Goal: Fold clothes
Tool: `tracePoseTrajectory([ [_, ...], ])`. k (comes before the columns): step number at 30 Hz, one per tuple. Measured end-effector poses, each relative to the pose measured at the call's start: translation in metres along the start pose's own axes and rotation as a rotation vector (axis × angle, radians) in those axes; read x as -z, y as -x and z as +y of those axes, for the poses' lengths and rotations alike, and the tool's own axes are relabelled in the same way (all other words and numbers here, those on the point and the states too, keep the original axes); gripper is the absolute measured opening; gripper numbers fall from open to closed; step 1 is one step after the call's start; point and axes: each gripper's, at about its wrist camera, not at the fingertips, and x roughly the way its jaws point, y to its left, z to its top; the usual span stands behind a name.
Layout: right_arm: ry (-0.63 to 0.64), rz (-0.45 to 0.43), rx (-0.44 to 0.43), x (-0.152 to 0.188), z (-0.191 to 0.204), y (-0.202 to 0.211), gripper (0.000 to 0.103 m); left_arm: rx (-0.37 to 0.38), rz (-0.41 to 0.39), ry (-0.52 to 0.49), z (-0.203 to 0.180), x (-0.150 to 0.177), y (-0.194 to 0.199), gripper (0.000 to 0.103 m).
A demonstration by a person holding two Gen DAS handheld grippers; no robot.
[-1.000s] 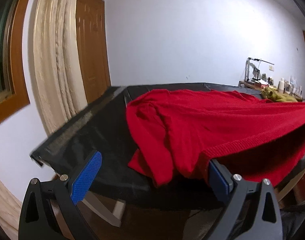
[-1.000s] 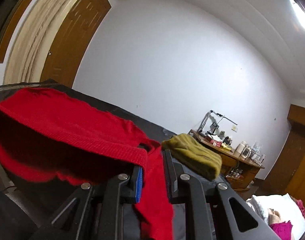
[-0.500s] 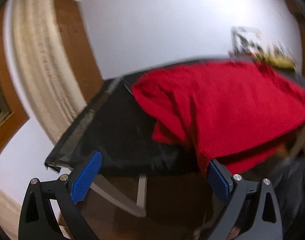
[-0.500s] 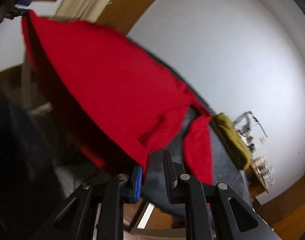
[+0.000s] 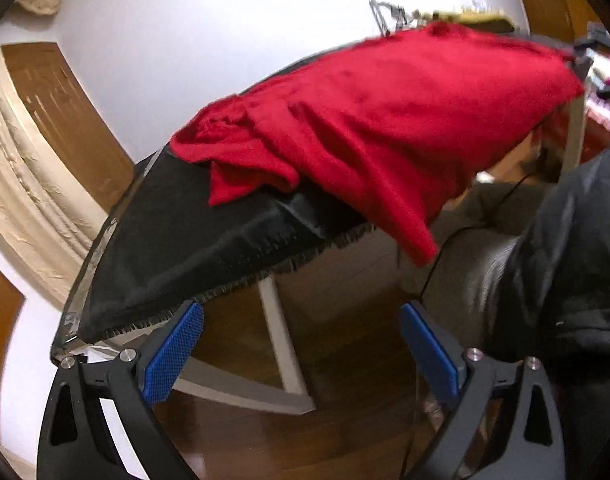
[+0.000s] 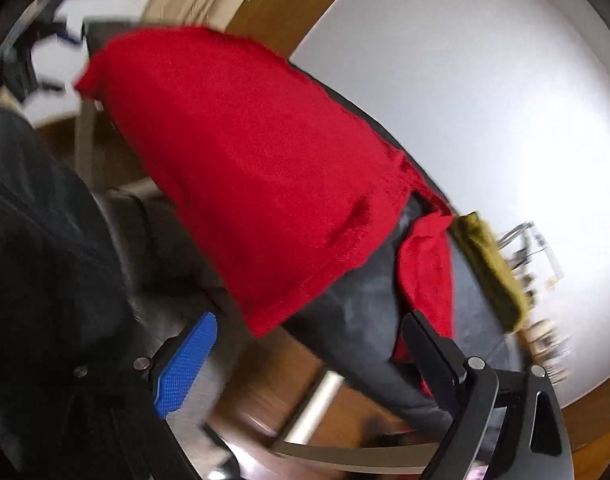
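Note:
A red knit sweater (image 5: 385,120) lies spread on a table covered with black cloth (image 5: 193,240), its hem hanging over the near edge. It also shows in the right wrist view (image 6: 245,160), with one sleeve (image 6: 425,264) draped over the table edge. My left gripper (image 5: 301,352) is open and empty, below the table edge, apart from the sweater. My right gripper (image 6: 309,360) is open and empty, below the hanging hem.
An olive-green folded garment (image 6: 493,268) lies on the table beyond the sweater. A person in dark clothing (image 5: 565,280) stands close at the table's front. White table legs (image 5: 281,336) and wooden floor lie below. A wooden door (image 5: 65,120) is at left.
My right gripper has let go of the sweater's hem and opened. Both grippers have dropped below the table edge and tilted. The sweater's hem has fallen over the table's front.

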Motion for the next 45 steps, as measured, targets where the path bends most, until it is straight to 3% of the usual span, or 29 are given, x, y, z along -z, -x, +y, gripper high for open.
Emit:
tracePoseTrajectory([
  [3, -0.093, -0.074, -0.093, -0.007, -0.017, 0.016, 0.096, 0.028, -0.078, 0.080, 0.021, -0.019, 0.022, 0.100],
  [7, -0.236, -0.200, -0.173, -0.041, -0.040, 0.031, 0.096, 0.104, -0.171, 0.178, 0.032, -0.065, 0.034, 0.102],
  [10, -0.299, -0.225, -0.213, -0.069, -0.043, 0.014, 0.096, 0.136, -0.142, 0.235, 0.032, -0.099, 0.015, 0.102],
  [12, -0.328, -0.217, -0.233, -0.088, -0.038, -0.003, 0.096, 0.103, -0.083, 0.245, 0.029, -0.112, -0.011, 0.102],
  [16, -0.344, -0.135, -0.264, -0.108, -0.028, -0.052, 0.096, 0.110, 0.038, 0.261, 0.029, -0.122, -0.059, 0.102],
  [20, -0.363, -0.025, -0.280, -0.094, -0.024, -0.085, 0.096, 0.132, 0.100, 0.270, 0.032, -0.113, -0.072, 0.102],
  [25, -0.366, -0.042, -0.305, -0.077, -0.037, -0.086, 0.096, 0.156, 0.129, 0.274, 0.040, -0.108, -0.072, 0.102],
  [31, -0.353, -0.071, -0.329, -0.066, -0.041, -0.088, 0.100, 0.146, 0.219, 0.306, 0.047, -0.128, -0.079, 0.103],
  [38, -0.374, -0.117, -0.313, -0.057, -0.039, -0.088, 0.103, 0.291, 0.177, 0.408, 0.035, -0.210, -0.089, 0.103],
  [43, -0.394, -0.147, -0.278, -0.054, -0.033, -0.083, 0.103, 0.303, 0.113, 0.281, -0.011, -0.266, -0.094, 0.103],
  [45, -0.404, -0.186, -0.262, -0.051, -0.030, -0.081, 0.103, 0.341, 0.114, 0.256, -0.028, -0.277, -0.099, 0.103],
])
